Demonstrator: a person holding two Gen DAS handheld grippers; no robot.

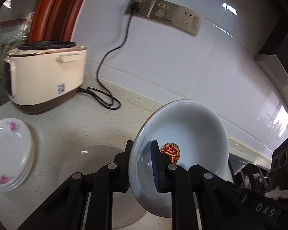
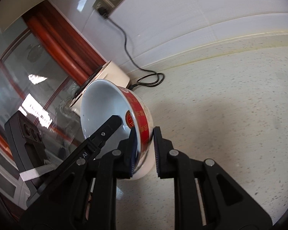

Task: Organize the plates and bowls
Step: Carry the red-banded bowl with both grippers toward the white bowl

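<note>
Both tools clamp same bowl (image 1: pixel 184 134) by opposite rim walls: left tool (image 1: pixel 142 164), right tool (image 2: pixel 145 149). Bowl tilted, held above speckled table (image 1: pixel 90 118). Floral plate stack (image 1: pixel 9 151) on table near rice cooker (image 1: pixel 46 76)

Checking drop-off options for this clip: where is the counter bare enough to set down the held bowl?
Bare counter stretches right of the bowl, up to the tiled wall. A smaller patch lies between the coiled cord and plate stack. Crowded: the left side, with the rice cooker, plates and a larger dish.
</note>
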